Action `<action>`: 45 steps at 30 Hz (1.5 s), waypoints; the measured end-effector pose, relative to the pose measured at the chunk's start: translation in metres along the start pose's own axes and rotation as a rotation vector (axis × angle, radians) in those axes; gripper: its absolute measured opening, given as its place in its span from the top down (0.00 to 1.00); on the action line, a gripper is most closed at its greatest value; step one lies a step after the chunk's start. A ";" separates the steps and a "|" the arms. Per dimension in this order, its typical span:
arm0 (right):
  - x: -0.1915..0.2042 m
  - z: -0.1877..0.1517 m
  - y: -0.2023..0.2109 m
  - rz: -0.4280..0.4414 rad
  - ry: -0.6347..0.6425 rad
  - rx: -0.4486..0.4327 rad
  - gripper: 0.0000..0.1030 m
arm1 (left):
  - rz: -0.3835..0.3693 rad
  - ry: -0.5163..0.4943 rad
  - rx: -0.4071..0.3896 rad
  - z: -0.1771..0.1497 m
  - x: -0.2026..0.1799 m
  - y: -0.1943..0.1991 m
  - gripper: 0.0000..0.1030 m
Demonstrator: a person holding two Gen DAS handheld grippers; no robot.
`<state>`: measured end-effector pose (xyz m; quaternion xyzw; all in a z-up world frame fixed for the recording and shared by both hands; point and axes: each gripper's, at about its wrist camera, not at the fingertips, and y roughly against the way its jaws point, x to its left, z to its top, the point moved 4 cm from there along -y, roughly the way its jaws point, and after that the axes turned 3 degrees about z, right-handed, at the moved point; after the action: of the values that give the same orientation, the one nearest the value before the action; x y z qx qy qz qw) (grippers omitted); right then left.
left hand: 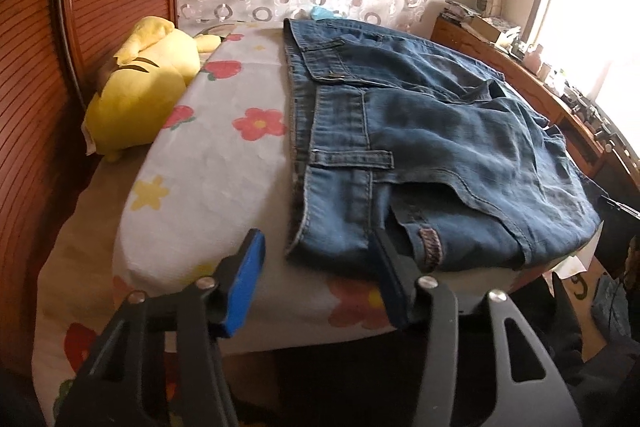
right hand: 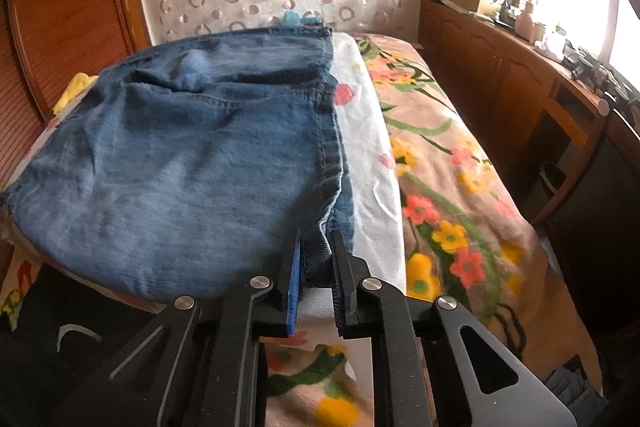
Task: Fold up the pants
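With the folded jeans (left hand: 432, 147) lying on the floral board (left hand: 208, 163), the right gripper (right hand: 316, 263) pinches their near edge while the left gripper (left hand: 320, 267) gapes, risking a lopsided, skewed fold.

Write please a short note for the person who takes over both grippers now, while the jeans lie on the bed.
Left gripper: open, at the near waistband corner of the blue denim jeans; the denim edge lies between its pads, not pressed.
Right gripper: shut on the near edge of the jeans' stacked layers.
Jeans: already folded into a compact stack, lying on the white flower-print sheet over the bed. A yellow plush toy rests beside the sheet, apart from the jeans.
Done: the main folds, as it seems.
Left: probably close the left gripper on its corner, then make a last fold or straighten the stack.
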<state>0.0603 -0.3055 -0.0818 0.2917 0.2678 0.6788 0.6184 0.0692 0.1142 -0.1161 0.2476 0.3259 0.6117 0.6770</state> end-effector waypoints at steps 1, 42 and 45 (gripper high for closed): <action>0.001 0.002 0.003 0.011 0.000 -0.013 0.90 | -0.011 0.004 0.000 0.000 0.000 0.000 0.56; 0.020 0.136 0.042 0.002 0.086 -0.294 0.91 | 0.017 -0.117 -0.289 0.129 -0.034 0.043 0.93; 0.020 0.147 0.034 -0.005 0.092 -0.288 0.91 | 0.020 -0.119 -0.292 0.143 -0.034 0.035 0.93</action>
<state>0.1426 -0.2878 0.0449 0.1681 0.1963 0.7212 0.6427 0.1509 0.0942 0.0096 0.1855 0.1901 0.6437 0.7177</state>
